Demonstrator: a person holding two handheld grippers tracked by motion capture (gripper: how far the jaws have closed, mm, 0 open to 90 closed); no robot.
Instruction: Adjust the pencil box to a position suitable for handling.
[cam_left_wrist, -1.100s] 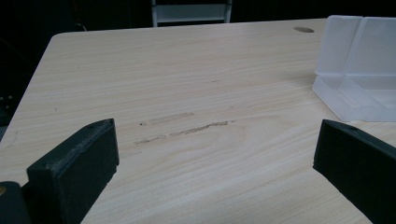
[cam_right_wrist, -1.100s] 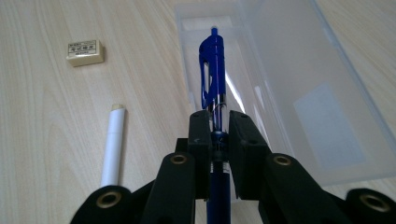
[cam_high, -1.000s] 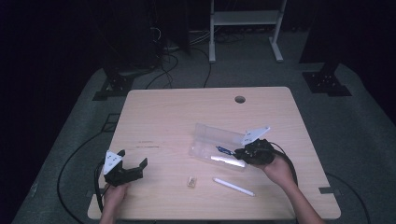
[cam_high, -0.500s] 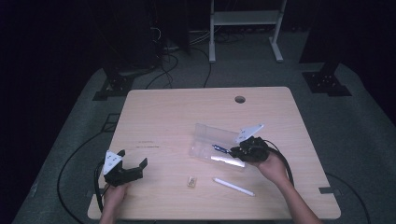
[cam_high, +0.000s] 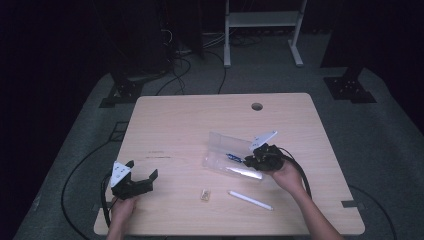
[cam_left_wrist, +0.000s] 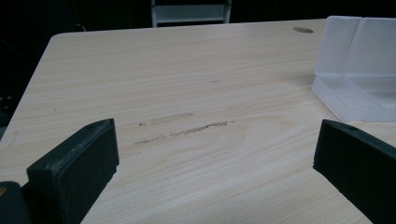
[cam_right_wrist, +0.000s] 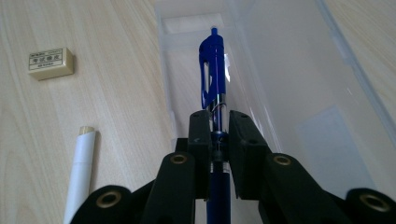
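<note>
My right gripper (cam_right_wrist: 218, 122) is shut on a blue pen (cam_right_wrist: 212, 70), gripping its barrel with the clip end pointing ahead. The pen hangs over the open trough of a clear plastic case (cam_right_wrist: 289, 93). In the high view the right gripper (cam_high: 251, 161) is at the case's (cam_high: 222, 147) right end, right of the table's centre, with the pen (cam_high: 233, 158) reaching in over it. My left gripper (cam_high: 142, 170) rests near the front left corner, open. Its jaws (cam_left_wrist: 215, 140) stand wide apart over bare wood.
A white pen-like stick (cam_high: 250, 200) lies near the front edge, below the case, also white stick (cam_right_wrist: 83, 163). A small tan eraser (cam_high: 205, 194) lies left of it, labelled eraser (cam_right_wrist: 49, 62). The wooden table (cam_high: 175, 125) has a cable hole (cam_high: 257, 106) at the back.
The right gripper has shifted a little left and lower with the pen, further over the clear case. The left gripper has stayed where it was.
</note>
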